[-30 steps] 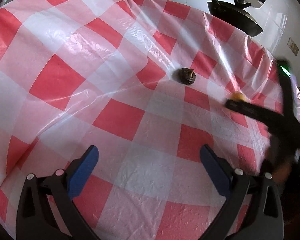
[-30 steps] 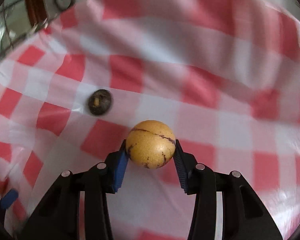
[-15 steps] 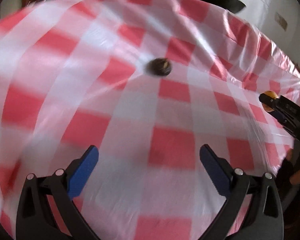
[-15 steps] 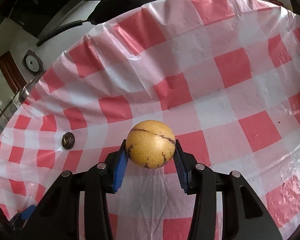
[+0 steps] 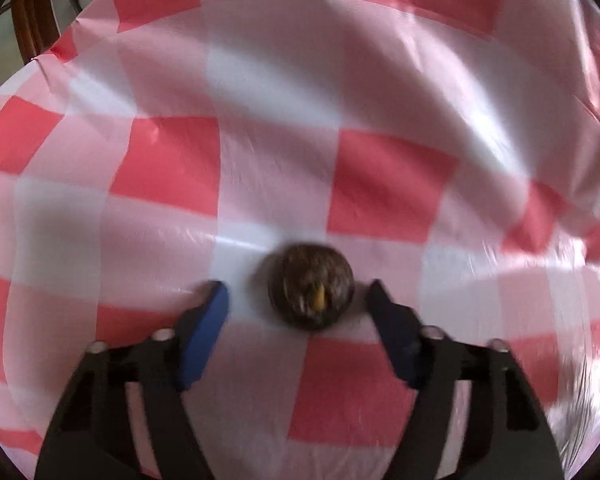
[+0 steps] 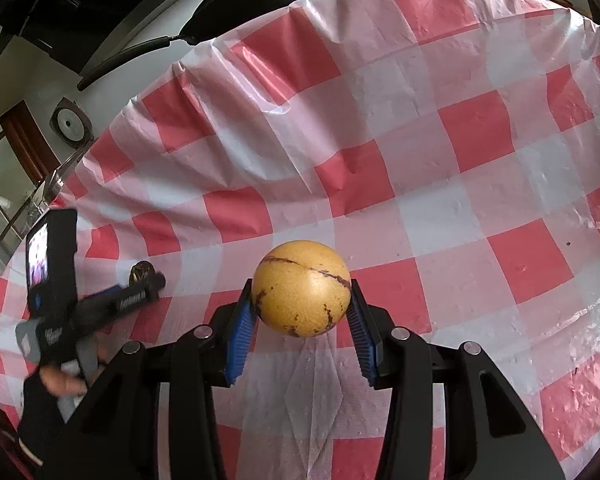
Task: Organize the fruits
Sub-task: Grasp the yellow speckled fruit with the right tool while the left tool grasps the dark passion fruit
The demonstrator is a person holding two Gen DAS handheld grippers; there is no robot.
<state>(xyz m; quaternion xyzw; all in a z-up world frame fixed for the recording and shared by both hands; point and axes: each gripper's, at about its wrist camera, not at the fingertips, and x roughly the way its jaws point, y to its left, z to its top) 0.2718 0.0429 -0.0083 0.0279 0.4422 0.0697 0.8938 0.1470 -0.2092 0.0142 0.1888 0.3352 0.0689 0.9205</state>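
Between the left tongs (image 5: 298, 294), a dark, wrinkled round fruit (image 5: 311, 287).

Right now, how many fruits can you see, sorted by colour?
Yellow fruit, clamped in the right gripper: 1
Dark brown fruit, on the checked tablecloth between the closing left gripper jaws: 1
Total: 2
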